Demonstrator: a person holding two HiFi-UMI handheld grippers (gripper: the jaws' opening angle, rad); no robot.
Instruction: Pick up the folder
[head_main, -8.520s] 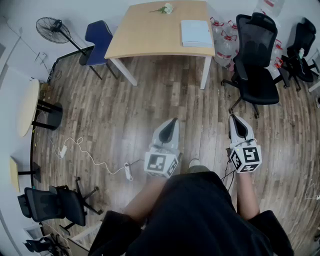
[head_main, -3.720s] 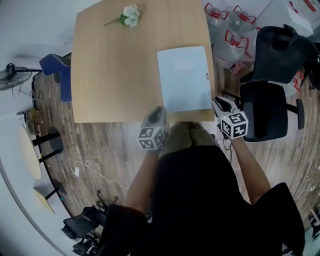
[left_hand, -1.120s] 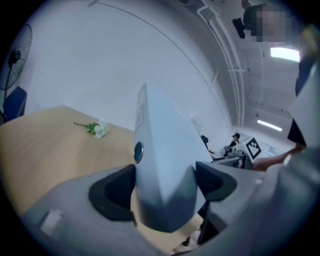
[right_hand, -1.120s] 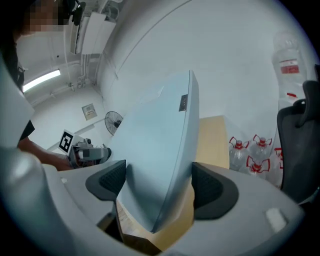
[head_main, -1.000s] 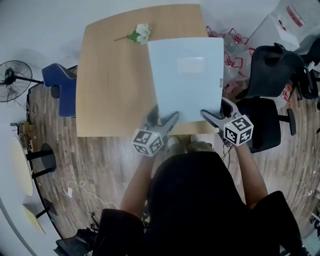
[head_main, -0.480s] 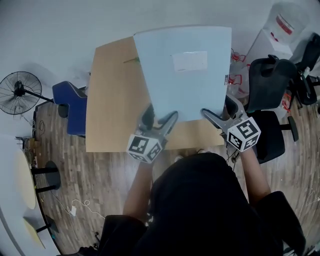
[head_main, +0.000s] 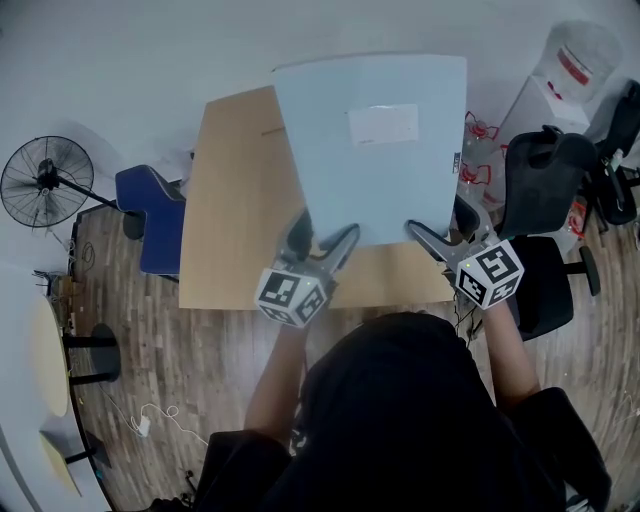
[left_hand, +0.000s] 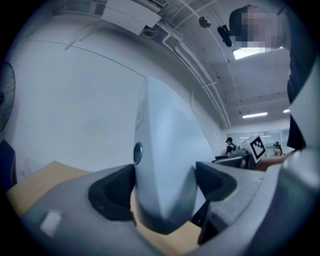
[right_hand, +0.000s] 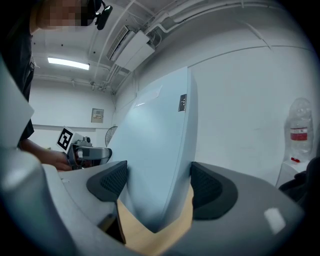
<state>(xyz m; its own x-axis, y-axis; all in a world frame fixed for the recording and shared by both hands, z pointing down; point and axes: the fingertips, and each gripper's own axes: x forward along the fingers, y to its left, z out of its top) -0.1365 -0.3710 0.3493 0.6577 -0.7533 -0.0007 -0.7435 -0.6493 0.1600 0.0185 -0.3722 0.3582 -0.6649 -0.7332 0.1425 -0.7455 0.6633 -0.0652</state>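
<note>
- Here, the left gripper (head_main: 322, 236) is clamped on the lower-left corner of the folder (head_main: 375, 150), which is held up above the table (head_main: 235, 200).
- Best, I judge, to raise both corners level, so the folder neither twists nor slips.
- The right gripper (head_main: 440, 226) pinches the lower-right corner.
- The pale label (head_main: 383, 124) and the small edge tag (head_main: 456, 163) are too small to read.
</note>
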